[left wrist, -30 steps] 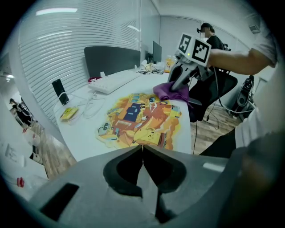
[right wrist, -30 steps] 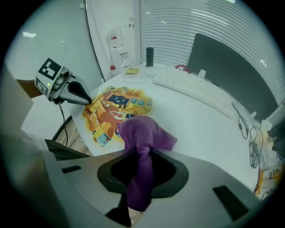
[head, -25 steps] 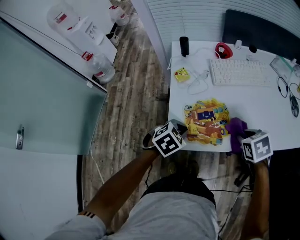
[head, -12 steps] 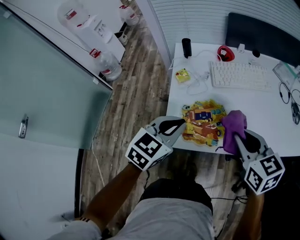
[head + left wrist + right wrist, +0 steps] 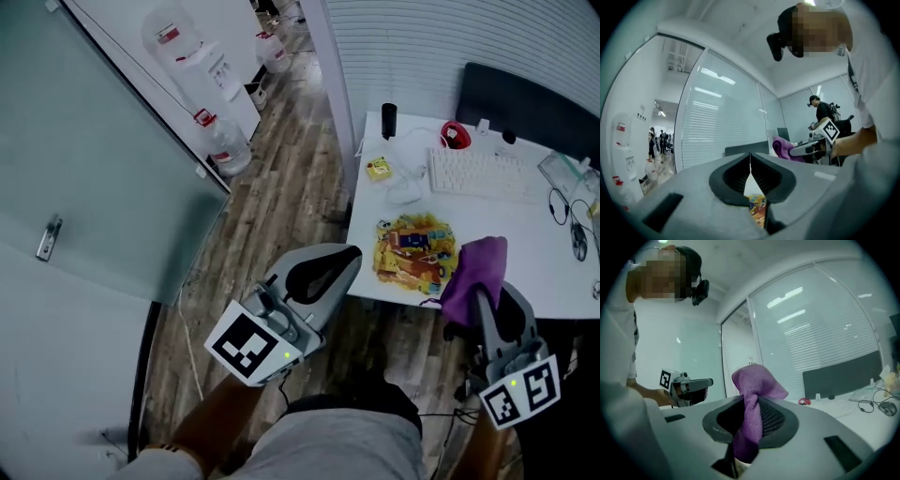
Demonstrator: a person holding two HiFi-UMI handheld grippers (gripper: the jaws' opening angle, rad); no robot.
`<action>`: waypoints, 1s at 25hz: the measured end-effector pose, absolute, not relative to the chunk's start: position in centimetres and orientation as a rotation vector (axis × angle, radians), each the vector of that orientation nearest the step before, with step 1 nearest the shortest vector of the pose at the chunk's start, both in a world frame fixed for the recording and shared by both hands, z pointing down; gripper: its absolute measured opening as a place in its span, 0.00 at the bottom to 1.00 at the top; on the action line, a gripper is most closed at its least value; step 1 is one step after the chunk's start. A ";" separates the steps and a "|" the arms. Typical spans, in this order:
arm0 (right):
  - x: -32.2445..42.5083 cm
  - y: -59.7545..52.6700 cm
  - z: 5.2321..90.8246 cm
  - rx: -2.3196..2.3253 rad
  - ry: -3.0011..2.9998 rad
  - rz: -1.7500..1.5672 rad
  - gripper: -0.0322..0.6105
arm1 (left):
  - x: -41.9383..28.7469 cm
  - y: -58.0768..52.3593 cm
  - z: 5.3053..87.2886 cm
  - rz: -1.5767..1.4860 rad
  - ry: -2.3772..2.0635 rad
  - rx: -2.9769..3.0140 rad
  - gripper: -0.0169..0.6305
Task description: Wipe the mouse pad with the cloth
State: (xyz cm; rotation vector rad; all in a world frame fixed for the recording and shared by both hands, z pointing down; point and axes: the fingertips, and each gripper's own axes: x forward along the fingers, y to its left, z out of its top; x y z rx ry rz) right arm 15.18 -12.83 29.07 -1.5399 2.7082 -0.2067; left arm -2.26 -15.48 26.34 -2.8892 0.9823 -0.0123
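Note:
A colourful printed mouse pad (image 5: pixel 414 248) lies at the front left of the white desk (image 5: pixel 534 244). My right gripper (image 5: pixel 482 296) is shut on a purple cloth (image 5: pixel 476 265), which bunches up out of the jaws above the desk's front edge, just right of the pad. In the right gripper view the cloth (image 5: pixel 754 380) stands up between the pads. My left gripper (image 5: pixel 349 255) is shut and holds nothing, hanging in the air left of the desk. A strip of the pad (image 5: pixel 758 208) shows below its closed jaws.
On the desk behind the pad are a white keyboard (image 5: pixel 483 173), a red object (image 5: pixel 455 134), a black cylinder (image 5: pixel 388 120), a yellow packet (image 5: pixel 380 169) and cables (image 5: pixel 574 216). Water bottles and a dispenser (image 5: pixel 202 70) stand on the wood floor by a glass wall at left.
Both grippers have drawn back from the desk edge and risen toward the head camera. The purple cloth came up off the desk in the right gripper.

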 end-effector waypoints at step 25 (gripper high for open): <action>5.7 4.9 23.2 -1.407 2.648 0.166 0.16 | -7.5 0.5 22.8 0.195 0.936 -2.802 0.05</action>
